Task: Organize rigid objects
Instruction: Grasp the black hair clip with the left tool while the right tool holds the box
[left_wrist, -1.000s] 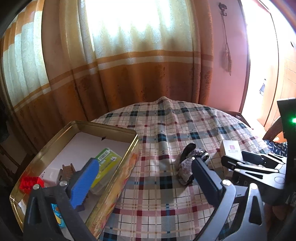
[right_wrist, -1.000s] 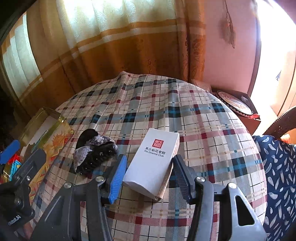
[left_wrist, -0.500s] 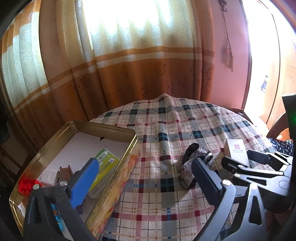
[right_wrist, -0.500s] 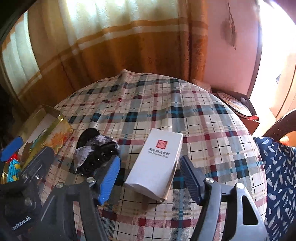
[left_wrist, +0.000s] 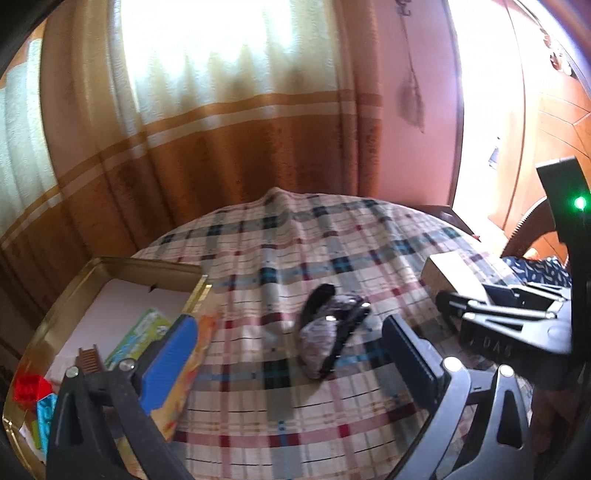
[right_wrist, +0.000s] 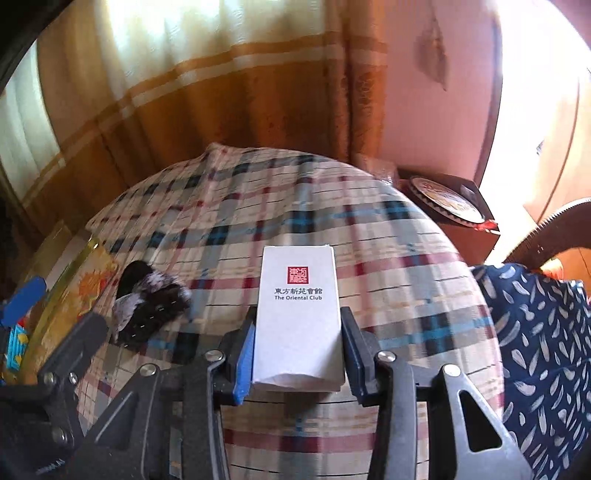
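the white box (right_wrist: 299, 314) sits clamped between the right gripper (right_wrist: 297, 354) fingers, apparently lifted off the plaid tabletop (right_wrist: 388, 258). left of those fingers lies a dark hair clip (right_wrist: 147, 306). the left gripper (left_wrist: 288, 354) fingers are spread with nothing between them, the gold tin (left_wrist: 147, 264) beside its left finger.

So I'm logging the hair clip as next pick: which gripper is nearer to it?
Left. The left gripper is open with the hair clip just ahead between its fingers; the right gripper sits off to the side, shut on the white box.
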